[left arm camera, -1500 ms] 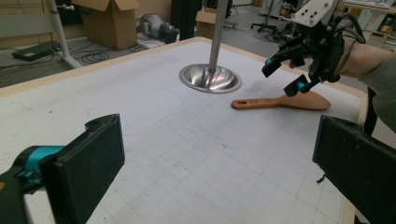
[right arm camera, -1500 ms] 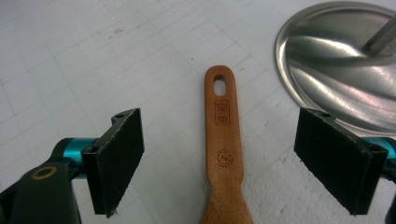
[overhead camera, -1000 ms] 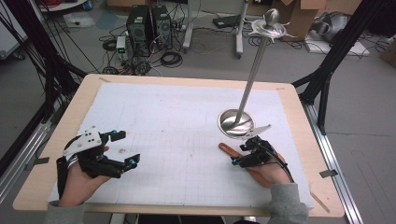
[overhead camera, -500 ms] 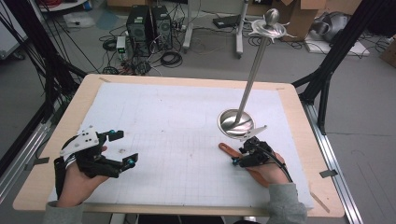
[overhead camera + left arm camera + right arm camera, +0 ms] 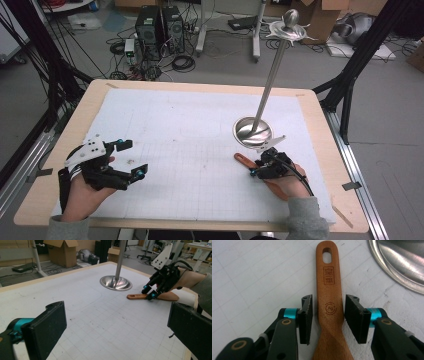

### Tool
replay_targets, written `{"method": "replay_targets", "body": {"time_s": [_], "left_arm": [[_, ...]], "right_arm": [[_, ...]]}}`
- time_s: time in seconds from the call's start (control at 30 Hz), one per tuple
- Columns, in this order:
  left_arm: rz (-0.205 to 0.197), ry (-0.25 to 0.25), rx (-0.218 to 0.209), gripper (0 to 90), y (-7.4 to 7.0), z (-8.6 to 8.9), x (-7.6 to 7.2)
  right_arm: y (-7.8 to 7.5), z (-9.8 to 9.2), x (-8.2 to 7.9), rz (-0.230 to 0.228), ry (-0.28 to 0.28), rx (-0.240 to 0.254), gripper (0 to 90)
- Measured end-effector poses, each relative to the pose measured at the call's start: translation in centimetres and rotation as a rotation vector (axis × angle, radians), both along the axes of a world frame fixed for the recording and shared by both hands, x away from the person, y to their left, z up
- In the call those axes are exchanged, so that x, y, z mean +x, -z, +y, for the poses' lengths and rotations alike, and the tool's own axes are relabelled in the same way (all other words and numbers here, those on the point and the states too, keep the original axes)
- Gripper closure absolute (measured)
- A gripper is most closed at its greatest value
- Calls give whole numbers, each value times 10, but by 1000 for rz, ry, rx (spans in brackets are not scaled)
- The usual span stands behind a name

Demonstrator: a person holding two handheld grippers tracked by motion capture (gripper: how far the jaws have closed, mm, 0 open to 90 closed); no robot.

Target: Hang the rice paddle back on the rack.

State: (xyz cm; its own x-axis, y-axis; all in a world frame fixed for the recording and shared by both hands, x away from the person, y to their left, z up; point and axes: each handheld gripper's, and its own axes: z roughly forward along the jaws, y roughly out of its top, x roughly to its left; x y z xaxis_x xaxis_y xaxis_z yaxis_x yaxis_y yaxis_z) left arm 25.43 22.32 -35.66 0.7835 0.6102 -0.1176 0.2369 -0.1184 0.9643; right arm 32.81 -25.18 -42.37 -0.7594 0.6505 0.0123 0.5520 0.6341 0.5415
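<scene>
right tool [image 5: 328, 315]: low over worktop [image 5: 165, 125], jaws just closing astride flat brown wooden spatula handle [image 5: 329, 290], gaps remained | left tool [image 5: 117, 332]: wide open, empty

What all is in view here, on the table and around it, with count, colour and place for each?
Wooden utensil: one, brown, flat on the mat, handle between the right jaws, small gaps either side.
Metal stand: one, silver, round base beside the utensil, tall pole.
Mat: one, white, gridded, covers the table.
Table: one, light wood.
Computer towers: two, black, on the floor beyond.
Cardboard boxes: brown, on the floor.
Left gripper: one, black, jaws wide apart, nothing between them.
Right gripper: one, black, jaws just closing, not yet pressing.
</scene>
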Motion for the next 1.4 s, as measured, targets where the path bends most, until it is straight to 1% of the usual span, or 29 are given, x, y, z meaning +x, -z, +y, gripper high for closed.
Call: {"method": "replay_targets", "body": {"time_s": [0.1, 0.27, 0.47, 0.67, 0.73, 0.83, 0.93, 1.07, 1.13, 1.2, 1.23, 1.27, 1.33, 1.37, 1.4], "left_arm": [[-3, 2, 1, 26, 0, 0, 0], [0, 2, 2, 26, 0, 0, 1], [8, -2, -2, 26, 3, 3, 3], [1, -2, -7, 26, 1, 4, 3], [0, -3, -7, 26, 1, 4, 3], [3, -3, -9, 26, 1, 3, 3], [2, -1, -8, 26, 1, 2, 4], [3, 3, -7, 26, 1, 1, 5], [4, 3, -6, 26, 1, 0, 5], [1, 2, -4, 26, 1, 0, 5], [-2, 3, -4, 26, 1, 0, 5], [-6, 3, -4, 26, 1, 0, 5], [-8, 1, -9, 26, 0, 0, 4], [-8, 1, -10, 26, 0, 0, 4], [-8, 1, -10, 26, 0, 0, 4]], "right_arm": [[0, -1, 0, 3, 5, 11, 607], [1, -3, -1, -3, 9, 14, 636], [1, -2, -2, -16, 2, 5, 644], [-1, -2, -3, -25, -22, 0, 646], [-2, -3, -4, -38, -25, 2, 646], [-7, -7, -6, -59, -20, 31, 647], [-12, -11, -8, -82, -12, 70, 647], [-19, -17, -11, -109, 0, 104, 647], [-22, -20, -12, -131, 7, 116, 647], [-25, -24, -13, -166, 23, 132, 647], [-27, -26, -14, -168, 30, 147, 647], [-29, -27, -15, -181, 37, 156, 647], [-32, -30, -17, -195, 45, 169, 647], [-34, -31, -17, -207, 41, 177, 647], [-36, -32, -19, -208, 47, 185, 647]]}}
